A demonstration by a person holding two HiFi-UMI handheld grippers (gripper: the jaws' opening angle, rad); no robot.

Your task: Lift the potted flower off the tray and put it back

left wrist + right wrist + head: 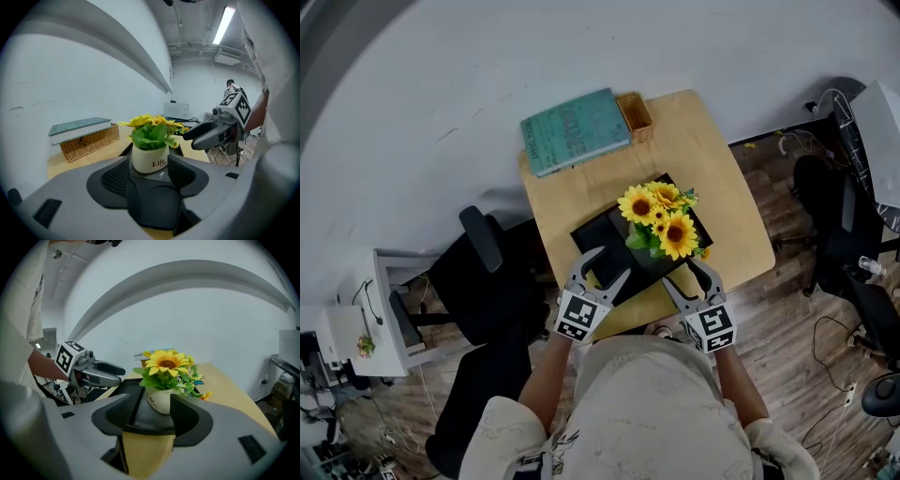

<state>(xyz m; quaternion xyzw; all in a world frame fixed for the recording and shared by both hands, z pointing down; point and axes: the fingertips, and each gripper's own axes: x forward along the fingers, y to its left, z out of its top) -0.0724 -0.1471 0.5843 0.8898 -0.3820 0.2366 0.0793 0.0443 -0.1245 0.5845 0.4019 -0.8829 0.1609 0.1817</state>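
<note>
Wood table (722, 169): potted flower (661, 220) upright on black tray (600, 234), L tool (614, 261) & R tool (679, 271) released.

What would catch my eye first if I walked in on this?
The bright yellow potted sunflowers stand out first, on a black tray in the middle of a small wooden table. Next come the left gripper and right gripper, each with a black-and-white marker cube, held open at the tray's near edge, short of the pot. A teal book lies at the table's far edge.
</note>
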